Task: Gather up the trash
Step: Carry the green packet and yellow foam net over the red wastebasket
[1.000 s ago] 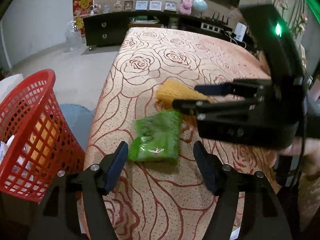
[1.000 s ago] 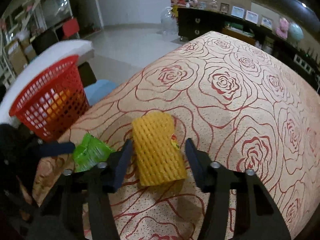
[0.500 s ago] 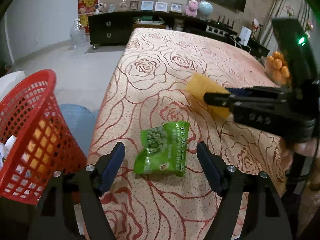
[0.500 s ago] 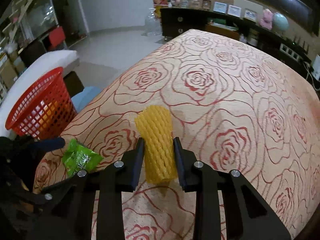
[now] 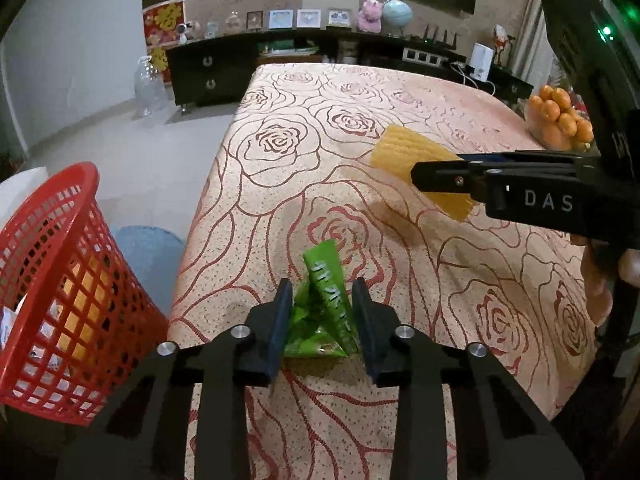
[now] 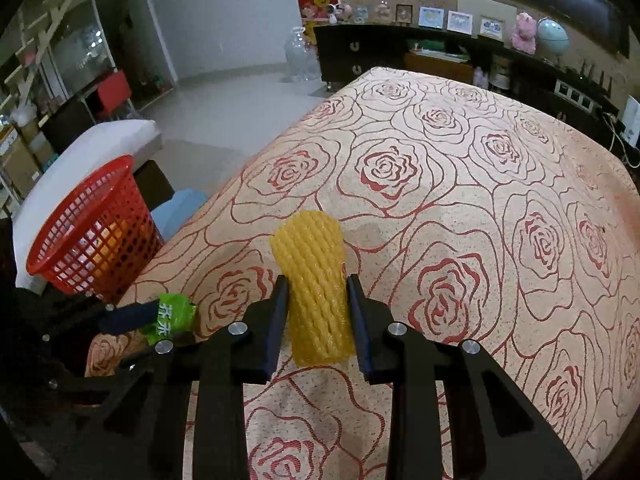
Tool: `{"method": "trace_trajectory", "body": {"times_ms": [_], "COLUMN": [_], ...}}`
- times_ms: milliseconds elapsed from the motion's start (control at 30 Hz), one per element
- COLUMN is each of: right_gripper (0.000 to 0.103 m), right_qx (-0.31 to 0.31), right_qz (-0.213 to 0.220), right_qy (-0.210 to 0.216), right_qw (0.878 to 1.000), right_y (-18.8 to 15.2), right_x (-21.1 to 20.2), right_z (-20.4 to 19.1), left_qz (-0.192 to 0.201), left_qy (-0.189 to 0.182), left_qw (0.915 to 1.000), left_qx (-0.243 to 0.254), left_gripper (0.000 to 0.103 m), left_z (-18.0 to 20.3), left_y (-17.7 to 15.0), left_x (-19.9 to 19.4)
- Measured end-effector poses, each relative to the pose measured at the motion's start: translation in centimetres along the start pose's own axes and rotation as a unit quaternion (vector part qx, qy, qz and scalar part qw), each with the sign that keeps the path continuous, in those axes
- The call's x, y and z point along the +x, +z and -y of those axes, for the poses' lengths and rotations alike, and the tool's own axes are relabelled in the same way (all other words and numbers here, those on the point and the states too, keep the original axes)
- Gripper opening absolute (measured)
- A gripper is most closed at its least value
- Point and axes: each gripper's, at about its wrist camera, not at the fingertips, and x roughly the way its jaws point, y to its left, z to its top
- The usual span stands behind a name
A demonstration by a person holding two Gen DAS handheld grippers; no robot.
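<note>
Left tool (image 5: 322,320) has closed, crumpling the green packet (image 5: 324,320); right tool (image 6: 316,312) grips the half-hidden foam net (image 6: 312,280).

Left gripper (image 5: 322,316): low over the near-left edge of the table, fingers pointing along it, jaws pinched in on a green packet (image 5: 326,312), both pads touching it. Right gripper (image 6: 318,308): further in from that edge, jaws pinched on a yellow foam net (image 6: 316,280), pads pressing both sides, net clear of the tabletop. From the left wrist camera the right gripper reaches in from the right edge, roughly level, with the person's hand (image 5: 600,280) wrapped around its handle.
</note>
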Motion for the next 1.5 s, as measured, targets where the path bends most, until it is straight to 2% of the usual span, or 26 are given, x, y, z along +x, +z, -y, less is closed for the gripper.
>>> {"method": "trace_trajectory", "body": {"times_ms": [300,367,533,867,1133,1300,1500], "right_gripper": [0.029,0.029,0.029,0.029,0.029,0.029,0.029], "right_qx": [0.011,0.015,0.017,-0.008,-0.031,-0.050,-0.070], "right_qz": [0.017,0.021,0.035,0.065,0.068,0.055,0.035], "right_qy": [0.020,0.026,0.045,0.100,0.154,0.169,0.188], "right_qw": [1.000,0.999,0.998,0.993,0.985,0.983,0.979], "right_y": [0.4,0.5,0.9,2.8,4.2,5.1,6.9], "right_x": [-1.2,-1.4,-2.2,-4.0,-4.5,-3.5,-2.0], "right_z": [-0.1,-0.2,-1.1,-5.8,-10.4,-13.1,-16.0], "left_qz": [0.042,0.056,0.092,0.130,0.137,0.126,0.114], "left_qy": [-0.011,-0.004,0.025,0.127,0.186,0.188,0.192], "left_qw": [0.9990,0.9983,0.9949,0.9814,0.9690,0.9657,0.9635], "left_qx": [-0.008,-0.014,-0.032,-0.062,-0.089,-0.126,-0.147], "left_gripper": [0.028,0.028,0.028,0.028,0.028,0.028,0.028], "left_z": [-0.4,-0.8,-2.3,-7.5,-12.8,-15.9,-17.5], "left_y": [0.5,0.7,1.4,1.9,1.3,0.4,-0.2], "left_x": [-3.1,-4.2,-7.2,-11.8,-13.7,-13.4,-13.1]}}
